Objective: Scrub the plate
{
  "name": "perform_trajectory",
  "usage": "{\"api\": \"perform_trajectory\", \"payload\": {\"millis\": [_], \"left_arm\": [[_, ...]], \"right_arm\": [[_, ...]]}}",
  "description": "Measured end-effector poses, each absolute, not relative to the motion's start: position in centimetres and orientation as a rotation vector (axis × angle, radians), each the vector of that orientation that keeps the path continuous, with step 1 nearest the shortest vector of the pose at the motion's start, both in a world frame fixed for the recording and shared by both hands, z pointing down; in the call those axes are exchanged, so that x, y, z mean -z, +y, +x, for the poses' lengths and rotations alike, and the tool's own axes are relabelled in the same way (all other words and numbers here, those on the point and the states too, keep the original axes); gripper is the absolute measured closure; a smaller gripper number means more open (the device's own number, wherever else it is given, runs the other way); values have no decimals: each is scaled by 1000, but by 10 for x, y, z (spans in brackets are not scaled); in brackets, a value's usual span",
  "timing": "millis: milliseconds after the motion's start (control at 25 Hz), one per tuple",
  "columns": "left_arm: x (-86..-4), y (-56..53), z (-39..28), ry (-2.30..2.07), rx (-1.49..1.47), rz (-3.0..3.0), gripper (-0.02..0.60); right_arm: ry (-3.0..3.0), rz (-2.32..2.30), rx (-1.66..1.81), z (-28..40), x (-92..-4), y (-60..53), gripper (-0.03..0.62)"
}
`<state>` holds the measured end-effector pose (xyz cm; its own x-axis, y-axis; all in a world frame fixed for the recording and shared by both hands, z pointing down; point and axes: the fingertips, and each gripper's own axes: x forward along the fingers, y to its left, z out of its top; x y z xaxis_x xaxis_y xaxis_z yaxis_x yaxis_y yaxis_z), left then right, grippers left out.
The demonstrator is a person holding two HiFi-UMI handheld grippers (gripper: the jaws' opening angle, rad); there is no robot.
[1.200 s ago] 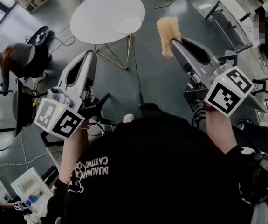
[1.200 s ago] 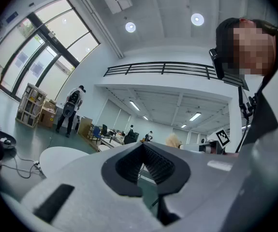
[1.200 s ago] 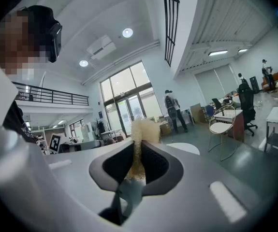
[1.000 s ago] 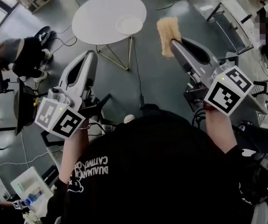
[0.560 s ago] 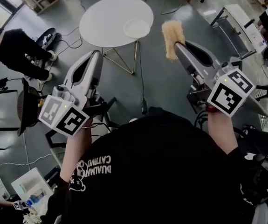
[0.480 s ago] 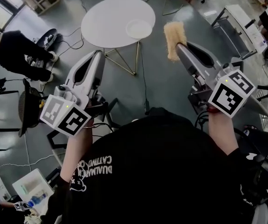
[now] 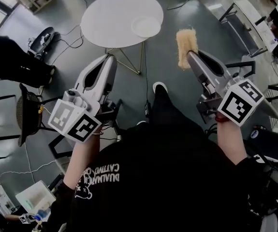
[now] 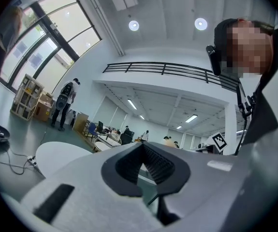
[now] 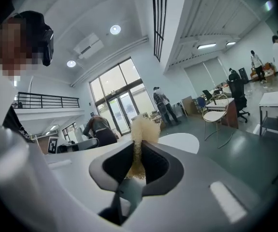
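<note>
Standing on a grey floor (image 7: 170,88) in a large hall: one round white table (image 7: 109,18) on thin gold-coloured legs. It is the landmark for each entry below.

- Plate (image 7: 146,26): white and round, flat on the table, close to the rim on the right gripper's side.
- Left gripper (image 7: 110,60): short of the table on the wearer's side, over bare floor. Jaws clenched pad to pad, empty.
- Right gripper (image 7: 192,57): short of the table and off to its right. Jaws clamped on a tan fibrous scrubber (image 7: 186,42), whose free end juts past the fingertips. Scrubber and plate are well apart.
- Cable (image 7: 145,81): runs over the floor from under the table toward the wearer.
- Dark chair (image 7: 27,112): left of the table, nearer the wearer.
- Person in dark clothes (image 7: 10,64): left of the table, cut by the frame edge.
- Grey bench (image 7: 247,16): right of the table, well apart.

View differences

- Head view only: the plate, both grippers together, the wearer's black shirt (image 7: 158,178) and one shoe (image 7: 159,87).
- Left gripper view only: tall windows (image 8: 42,52), a shelf unit (image 8: 25,95) and a railed balcony (image 8: 168,70) beyond the table. The plate cannot be made out there.
- Right gripper view only: glass doors (image 9: 117,100) behind the table and a wire-frame chair (image 9: 216,111) to its right.
</note>
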<state>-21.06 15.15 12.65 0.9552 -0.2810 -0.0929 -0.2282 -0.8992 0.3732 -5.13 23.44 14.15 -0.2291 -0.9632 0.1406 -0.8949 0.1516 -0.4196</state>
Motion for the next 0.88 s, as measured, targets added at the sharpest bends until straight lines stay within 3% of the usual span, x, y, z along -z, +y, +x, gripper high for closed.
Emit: {"api": "perform_trajectory", "payload": {"millis": [880], "left_arm": [[-293, -43, -54, -737, -209, 2418, 584]], "right_arm": [[2571, -1513, 1130, 84, -274, -8, 542]]}}
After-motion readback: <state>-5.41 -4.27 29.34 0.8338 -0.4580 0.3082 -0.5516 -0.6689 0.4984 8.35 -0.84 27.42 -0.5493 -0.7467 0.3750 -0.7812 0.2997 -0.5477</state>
